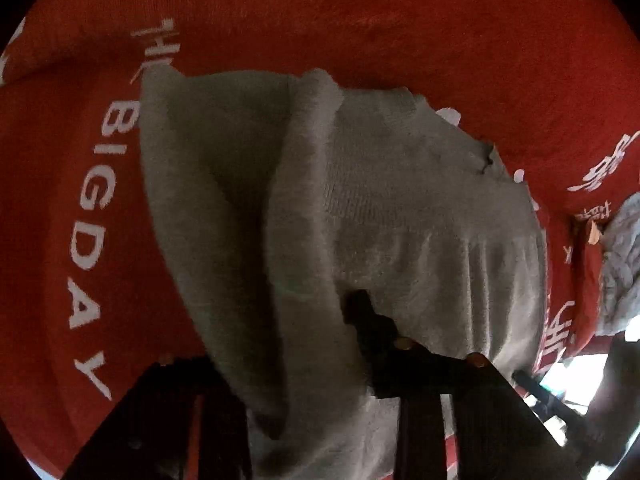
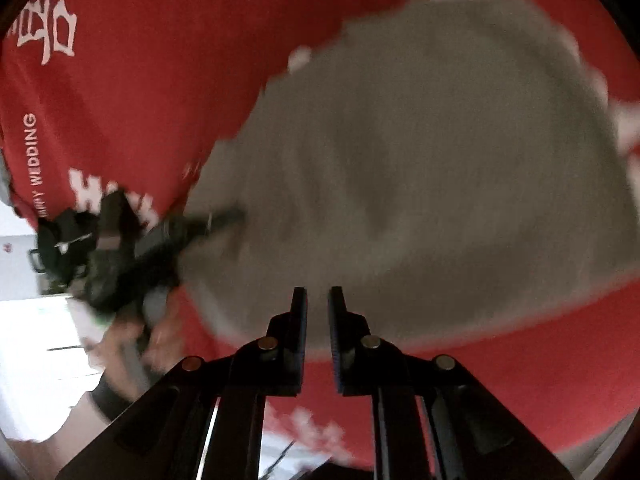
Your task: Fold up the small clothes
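Note:
A small grey knitted garment (image 1: 400,208) lies on the red cloth-covered table (image 1: 360,20). In the left wrist view its near edge is lifted and draped over my left gripper (image 1: 320,320), which is shut on the garment; only the right finger (image 1: 372,332) shows, the left one is hidden under the fabric. In the right wrist view the garment (image 2: 420,180) is blurred and lies flat ahead. My right gripper (image 2: 317,300) is just over its near edge, its jaws a narrow gap apart and empty. The left gripper (image 2: 216,220) shows there at the garment's left edge.
The red cloth carries white lettering (image 1: 88,220). Another pale grey knitted piece (image 1: 624,264) lies at the right edge of the left wrist view. The table edge and a bright floor (image 2: 32,320) lie at the left in the right wrist view.

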